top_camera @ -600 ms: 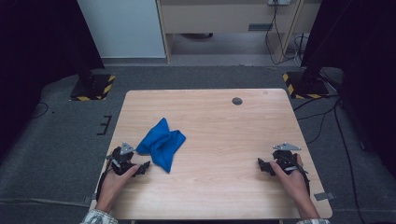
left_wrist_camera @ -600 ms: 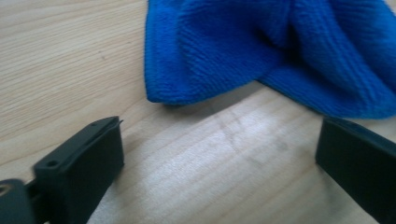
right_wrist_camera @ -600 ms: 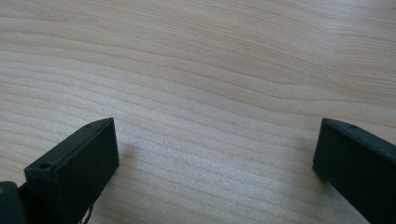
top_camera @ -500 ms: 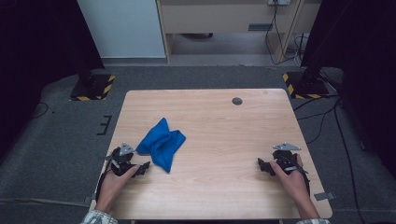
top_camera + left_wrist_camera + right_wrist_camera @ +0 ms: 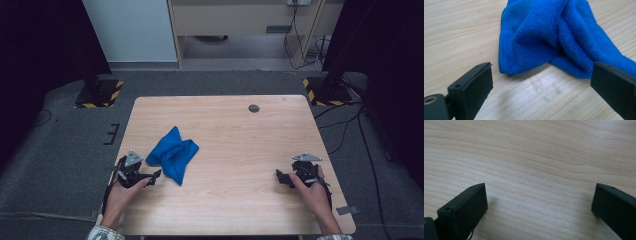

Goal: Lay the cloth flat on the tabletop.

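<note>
A crumpled blue cloth (image 5: 172,154) lies on the wooden table (image 5: 235,130), left of centre. My left gripper (image 5: 156,175) rests on the table just in front and left of it, jaws wide open and pointing at the cloth. In the left gripper view the blue cloth (image 5: 554,37) lies bunched just beyond the open jaws, with bare wood between them. My right gripper (image 5: 280,177) rests near the table's front right, held by a hand, jaws open. The right gripper view has bare wood grain between its two black jaws.
A small dark round disc (image 5: 254,108) sits near the table's far edge, right of centre. Two stand bases with yellow-black stripes (image 5: 97,93) (image 5: 325,92) flank the table on the grey floor. Cabinets stand beyond.
</note>
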Demonstrator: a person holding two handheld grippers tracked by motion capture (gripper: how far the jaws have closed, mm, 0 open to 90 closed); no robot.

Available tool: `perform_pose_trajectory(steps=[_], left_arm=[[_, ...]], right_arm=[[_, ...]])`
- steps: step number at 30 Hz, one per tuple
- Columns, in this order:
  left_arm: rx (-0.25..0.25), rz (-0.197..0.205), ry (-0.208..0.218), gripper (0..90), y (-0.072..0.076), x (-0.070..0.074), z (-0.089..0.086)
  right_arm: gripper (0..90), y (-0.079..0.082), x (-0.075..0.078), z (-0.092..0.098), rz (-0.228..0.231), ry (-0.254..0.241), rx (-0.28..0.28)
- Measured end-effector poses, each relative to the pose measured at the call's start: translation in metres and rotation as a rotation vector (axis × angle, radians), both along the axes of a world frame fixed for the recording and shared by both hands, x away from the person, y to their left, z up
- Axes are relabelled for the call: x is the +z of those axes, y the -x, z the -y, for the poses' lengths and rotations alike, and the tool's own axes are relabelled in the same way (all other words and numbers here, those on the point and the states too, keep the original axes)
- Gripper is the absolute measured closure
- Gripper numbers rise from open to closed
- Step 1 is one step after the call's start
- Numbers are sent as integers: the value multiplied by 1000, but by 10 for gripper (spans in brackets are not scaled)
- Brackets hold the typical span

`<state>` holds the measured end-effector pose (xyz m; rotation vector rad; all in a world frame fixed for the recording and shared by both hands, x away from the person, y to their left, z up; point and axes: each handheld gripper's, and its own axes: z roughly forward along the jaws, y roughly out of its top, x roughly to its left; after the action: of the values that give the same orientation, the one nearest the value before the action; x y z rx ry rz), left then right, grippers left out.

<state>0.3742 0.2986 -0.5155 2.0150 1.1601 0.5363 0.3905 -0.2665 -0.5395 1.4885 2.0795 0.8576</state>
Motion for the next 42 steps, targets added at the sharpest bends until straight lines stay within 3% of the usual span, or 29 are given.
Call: perform_pose_trajectory(steps=[12,24,29,35,38,42], left_arm=[[-20,40,16,46,0,8,5],[-33,59,50,53,-15,15,19],[-48,54,26,53,-25,15,32],[-31,42,2,70,-37,9,42],[-20,37,-21,143,-40,6,43],[-13,30,-53,311,-41,3,44]], right_arm=[[5,0,0,0,0,0,-1],[4,0,0,0,-1,-1,-1],[5,0,0,0,-1,-1,1],[5,0,0,0,-1,-1,1],[5,0,0,0,-1,-1,1],[5,0,0,0,-3,-1,2]])
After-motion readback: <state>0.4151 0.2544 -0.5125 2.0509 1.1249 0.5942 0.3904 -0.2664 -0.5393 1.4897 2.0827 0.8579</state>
